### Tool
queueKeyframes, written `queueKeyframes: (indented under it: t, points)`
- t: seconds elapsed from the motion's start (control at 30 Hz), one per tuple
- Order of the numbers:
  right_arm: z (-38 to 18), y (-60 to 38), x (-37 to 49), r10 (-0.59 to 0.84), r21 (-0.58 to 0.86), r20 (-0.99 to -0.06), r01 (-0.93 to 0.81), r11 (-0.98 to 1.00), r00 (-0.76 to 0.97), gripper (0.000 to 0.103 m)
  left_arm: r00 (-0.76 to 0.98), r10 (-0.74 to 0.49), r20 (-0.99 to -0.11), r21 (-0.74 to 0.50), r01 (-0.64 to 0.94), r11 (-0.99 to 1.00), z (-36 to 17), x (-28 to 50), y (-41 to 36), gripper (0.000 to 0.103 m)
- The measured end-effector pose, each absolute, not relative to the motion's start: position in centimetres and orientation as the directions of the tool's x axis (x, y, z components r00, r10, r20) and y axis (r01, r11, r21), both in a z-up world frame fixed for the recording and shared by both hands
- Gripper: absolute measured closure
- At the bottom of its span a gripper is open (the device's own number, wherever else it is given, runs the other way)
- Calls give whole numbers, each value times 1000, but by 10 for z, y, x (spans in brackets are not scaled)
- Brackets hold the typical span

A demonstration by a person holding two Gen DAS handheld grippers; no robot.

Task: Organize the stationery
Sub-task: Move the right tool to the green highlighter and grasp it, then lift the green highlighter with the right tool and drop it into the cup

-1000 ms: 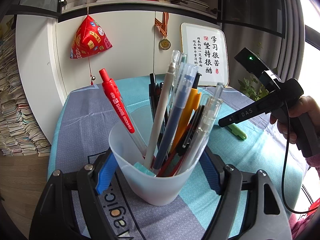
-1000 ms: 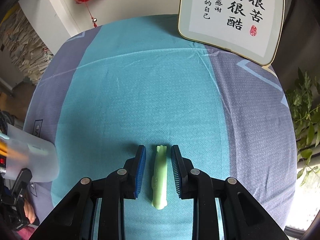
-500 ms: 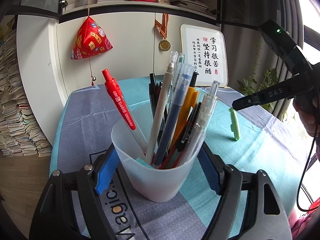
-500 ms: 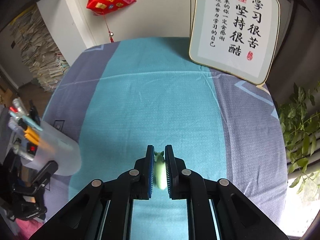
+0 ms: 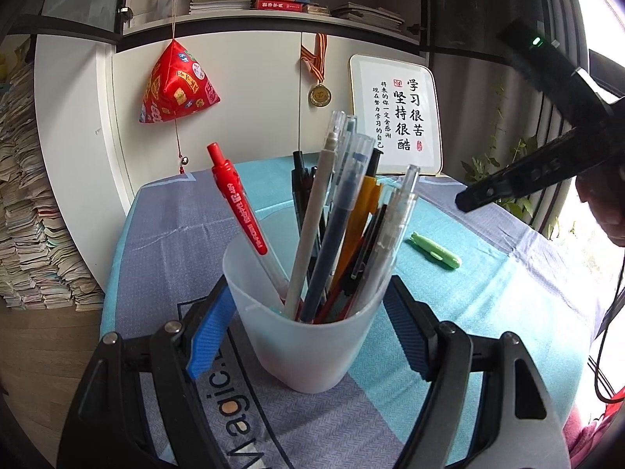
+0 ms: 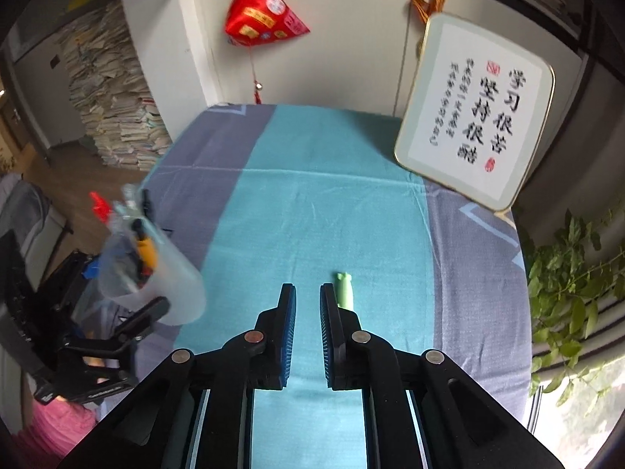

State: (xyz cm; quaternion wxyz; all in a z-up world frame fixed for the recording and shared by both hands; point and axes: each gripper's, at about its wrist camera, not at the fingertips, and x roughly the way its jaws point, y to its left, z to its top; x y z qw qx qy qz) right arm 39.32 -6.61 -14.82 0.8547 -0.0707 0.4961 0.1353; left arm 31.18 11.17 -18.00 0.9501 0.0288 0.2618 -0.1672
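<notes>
My left gripper is shut on a translucent white cup full of pens, among them a red pen. The cup stands on the tablecloth. A small green pen-like item lies on the teal cloth to the cup's right. My right gripper is open and empty, raised above the cloth. The green item lies just right of its right finger. The cup and left gripper show at the left of the right wrist view.
A framed calligraphy board leans at the table's back right. A red hanging ornament and a medal hang on the cabinet behind. A plant stands right of the table. Paper stacks line the floor at left.
My right gripper had closed on the green item and lifted it; now it has opened, and the item lies on the cloth. The right gripper rose and tilted up. The left gripper still holds the cup.
</notes>
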Motion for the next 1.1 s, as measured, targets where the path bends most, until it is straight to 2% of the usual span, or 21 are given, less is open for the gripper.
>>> queueKeyframes:
  t: [0.03,0.1,0.33,0.57,0.6,0.67,0.7,0.83,1.1]
  points:
    - [-160,-69,403,132,0,-889,-289,957,439,74,807,-303,-507,-33,333,942,-180,312,112,27]
    - [-181,-72,418,101,-16,-913,-279,960,396,66,807,-303,-507,-32,333,942,-180,312,112,27]
    - [-210,-68,443,126,36,-941,-277,960,313,66,806,-302,-509,-31,333,942,-180,312,112,27]
    - [-220,-53,453,86,-5,-951,-292,956,296,67,802,-298,-518,-28,333,943,-182,313,111,27]
    - [-219,-51,454,87,-6,-949,-294,956,303,67,801,-299,-519,-28,333,942,-182,313,111,27]
    - [-219,-47,454,101,4,-948,-306,952,302,78,800,-299,-520,-29,333,942,-182,313,111,27]
    - [-219,-45,454,99,-2,-948,-316,949,303,90,800,-298,-521,-28,333,942,-182,313,110,27]
    - [-211,-40,447,96,-22,-940,-337,941,329,91,797,-299,-524,-30,334,942,-182,314,110,27]
    - [-158,-49,410,158,-2,-885,-344,939,438,91,795,-300,-528,-32,334,942,-182,315,110,27]
